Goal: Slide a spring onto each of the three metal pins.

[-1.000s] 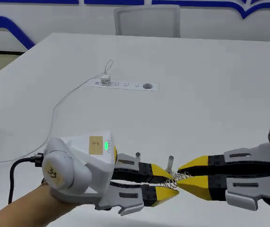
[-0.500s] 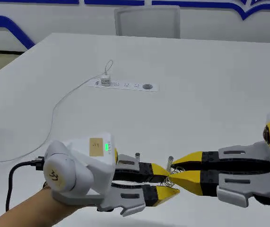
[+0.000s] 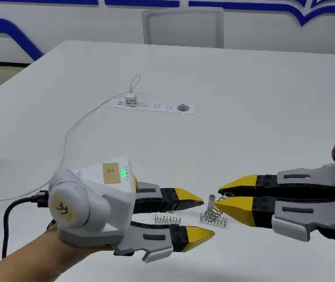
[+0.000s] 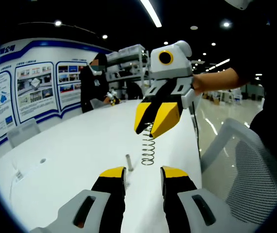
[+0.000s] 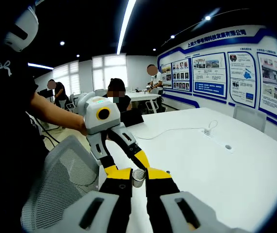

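Note:
My right gripper (image 3: 218, 197) reaches in from the right, shut on the end of a coil spring (image 3: 215, 215) that hangs from its tips (image 4: 148, 150). A short metal pin (image 3: 212, 201) stands upright on the white table, right beside the hanging spring (image 4: 127, 161). My left gripper (image 3: 201, 218) lies low at the left with its jaws open and nothing between them (image 4: 143, 177). A second spring (image 3: 167, 220) lies flat on the table between the left jaws. In the right gripper view the held spring (image 5: 138, 178) sits between the yellow tips (image 5: 138, 174).
A white power strip (image 3: 155, 106) with a plugged-in adapter and a thin cable lies further back on the table (image 3: 261, 117). A grey chair (image 3: 183, 26) stands behind the far edge. A black cable (image 3: 14, 211) trails from the left gripper.
My left gripper has let go and drawn back to the left with its jaws open, which uncovers a spring lying on the table. The right gripper has backed off slightly, still holding its spring.

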Demonstrator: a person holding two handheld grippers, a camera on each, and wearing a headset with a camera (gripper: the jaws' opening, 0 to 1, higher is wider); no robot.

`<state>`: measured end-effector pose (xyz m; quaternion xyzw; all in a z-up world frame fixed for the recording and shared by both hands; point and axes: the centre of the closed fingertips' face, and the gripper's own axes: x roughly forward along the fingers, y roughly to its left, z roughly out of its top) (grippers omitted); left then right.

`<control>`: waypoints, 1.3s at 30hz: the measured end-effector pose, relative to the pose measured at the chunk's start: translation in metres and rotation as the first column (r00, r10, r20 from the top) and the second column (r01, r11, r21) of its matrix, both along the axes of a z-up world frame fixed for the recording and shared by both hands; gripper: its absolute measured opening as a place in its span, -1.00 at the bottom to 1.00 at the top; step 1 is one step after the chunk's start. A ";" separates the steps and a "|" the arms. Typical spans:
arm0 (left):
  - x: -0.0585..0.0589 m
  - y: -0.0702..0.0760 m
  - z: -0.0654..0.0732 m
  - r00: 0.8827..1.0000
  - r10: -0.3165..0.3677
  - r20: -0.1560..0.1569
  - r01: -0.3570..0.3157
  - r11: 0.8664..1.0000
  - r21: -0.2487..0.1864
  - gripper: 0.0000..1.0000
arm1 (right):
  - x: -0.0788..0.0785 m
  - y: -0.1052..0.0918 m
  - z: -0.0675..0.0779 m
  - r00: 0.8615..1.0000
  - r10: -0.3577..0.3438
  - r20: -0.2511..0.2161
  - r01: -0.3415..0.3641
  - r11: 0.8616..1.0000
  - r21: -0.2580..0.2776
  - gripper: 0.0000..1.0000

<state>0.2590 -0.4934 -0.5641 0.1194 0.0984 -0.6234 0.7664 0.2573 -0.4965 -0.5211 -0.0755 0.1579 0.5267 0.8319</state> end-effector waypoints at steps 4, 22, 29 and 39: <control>0.006 0.008 0.006 0.999 0.033 -0.004 -0.033 0.999 -0.019 -0.25 | 0.005 -0.008 -0.003 1.000 -0.029 0.000 0.029 0.999 -0.019 -0.80; 0.033 0.059 0.008 0.978 0.203 -0.052 -0.204 0.979 -0.021 0.15 | 0.047 -0.065 -0.011 0.980 -0.197 0.035 0.200 0.970 -0.137 -0.80; 0.037 0.064 0.018 0.971 0.229 -0.073 -0.234 0.970 -0.062 0.29 | 0.055 -0.085 -0.020 0.967 -0.251 0.041 0.254 0.951 -0.178 -0.80; 0.038 0.073 0.011 0.964 0.252 -0.083 -0.255 0.966 -0.030 0.48 | 0.064 -0.103 -0.043 0.953 -0.302 0.024 0.299 0.924 -0.239 -0.80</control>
